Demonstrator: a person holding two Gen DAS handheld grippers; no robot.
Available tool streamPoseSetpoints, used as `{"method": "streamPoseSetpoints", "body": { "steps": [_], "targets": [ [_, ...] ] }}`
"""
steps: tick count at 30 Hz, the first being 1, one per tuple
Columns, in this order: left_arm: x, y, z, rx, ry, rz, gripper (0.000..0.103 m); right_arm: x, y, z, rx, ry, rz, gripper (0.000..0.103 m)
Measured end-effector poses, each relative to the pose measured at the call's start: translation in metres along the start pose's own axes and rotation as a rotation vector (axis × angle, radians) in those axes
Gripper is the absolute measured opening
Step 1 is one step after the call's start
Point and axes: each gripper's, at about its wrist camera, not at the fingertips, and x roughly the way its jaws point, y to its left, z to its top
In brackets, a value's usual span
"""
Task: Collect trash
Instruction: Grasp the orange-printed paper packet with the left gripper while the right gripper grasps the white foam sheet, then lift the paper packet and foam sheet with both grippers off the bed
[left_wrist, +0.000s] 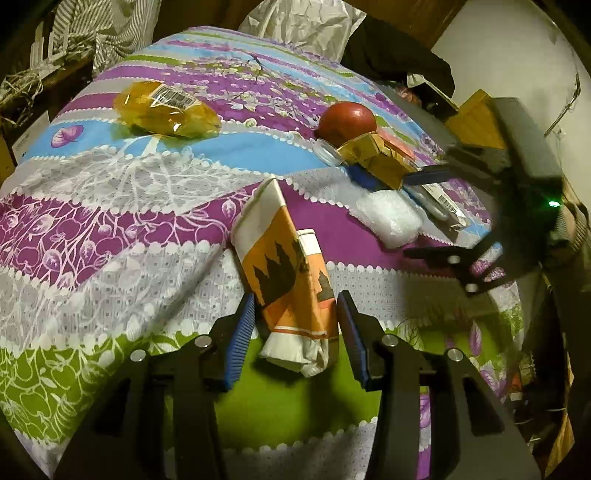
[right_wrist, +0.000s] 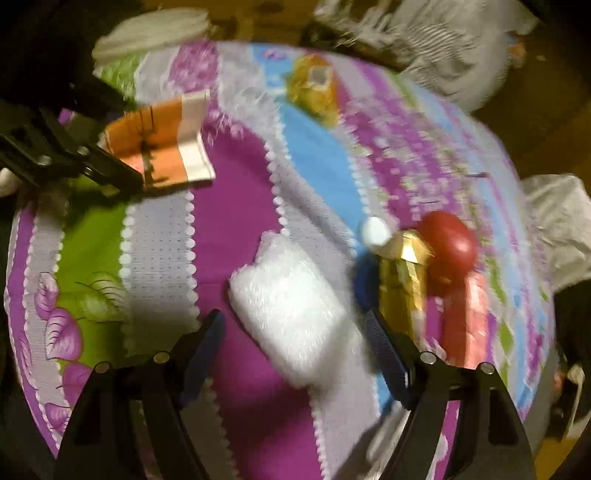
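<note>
Orange-and-white wrapper (left_wrist: 291, 280) between the spread fingers of left gripper (left_wrist: 295, 332).

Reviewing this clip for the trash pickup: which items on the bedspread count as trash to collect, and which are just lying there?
Likely trash:
- orange-and-white carton, between the open left gripper fingers
- white bubble wrap, ahead of the open right gripper
- yellow wrapper
- gold box

Probably bystanders:
- red apple
- patterned bedspread
- crumpled paper beyond the bed
</note>
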Motion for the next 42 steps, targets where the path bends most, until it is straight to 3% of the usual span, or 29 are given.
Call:
{"method": "streamPoseSetpoints", "body": {
  "steps": [4,9,11,13,14,18,19,21,26,30,35,36,38,39,40,42],
  "targets": [
    [0.003,-0.001,0.009,-0.022,-0.023,-0.006,0.059,0.013,-0.01,0.003,0.042,-0.006,0.06,0.079],
    [0.01,-0.003,0.013,-0.045,-0.044,0.026,0.06,0.016,-0.009,-0.013,0.178,-0.048,0.057,0.076],
    [0.009,-0.006,0.012,-0.038,-0.058,0.06,0.052,0.011,0.0,-0.02,0.23,-0.075,0.001,0.07],
    [0.01,-0.008,0.008,-0.02,-0.059,0.105,0.03,0.008,0.012,-0.021,0.273,-0.093,-0.06,0.067],
    [0.009,-0.008,0.006,-0.022,-0.056,0.114,0.025,0.004,0.018,-0.026,0.325,-0.111,-0.103,0.065],
    [0.001,-0.01,-0.003,-0.002,-0.072,0.141,0.02,-0.007,0.029,-0.041,0.508,-0.195,-0.146,0.064],
    [-0.002,-0.014,-0.005,0.011,-0.083,0.151,0.013,-0.011,0.032,-0.045,0.555,-0.221,-0.146,0.063],
    [-0.007,-0.019,-0.008,0.028,-0.109,0.167,0.009,-0.025,0.041,-0.057,0.665,-0.282,-0.163,0.063],
    [-0.037,-0.05,-0.011,0.094,-0.226,0.191,0.009,-0.074,0.068,-0.094,0.902,-0.428,-0.276,0.063],
    [-0.059,-0.079,-0.014,0.156,-0.303,0.19,0.009,-0.114,0.089,-0.121,1.008,-0.515,-0.35,0.063],
    [-0.06,-0.073,-0.022,0.179,-0.242,0.167,0.009,-0.139,0.117,-0.142,1.028,-0.538,-0.357,0.065],
    [-0.061,-0.069,-0.028,0.185,-0.237,0.158,0.011,-0.139,0.123,-0.147,1.032,-0.536,-0.345,0.066],
    [-0.062,-0.061,-0.039,0.173,-0.233,0.144,0.033,-0.135,0.131,-0.156,1.057,-0.532,-0.316,0.067],
    [-0.061,-0.06,-0.044,0.171,-0.233,0.145,0.058,-0.131,0.135,-0.157,1.067,-0.527,-0.301,0.067],
    [-0.056,-0.06,-0.049,0.184,-0.217,0.139,0.075,-0.127,0.14,-0.158,1.077,-0.524,-0.284,0.067],
    [-0.043,-0.063,-0.051,0.214,-0.175,0.123,0.076,-0.121,0.145,-0.158,1.09,-0.522,-0.256,0.067]
  ]
}}
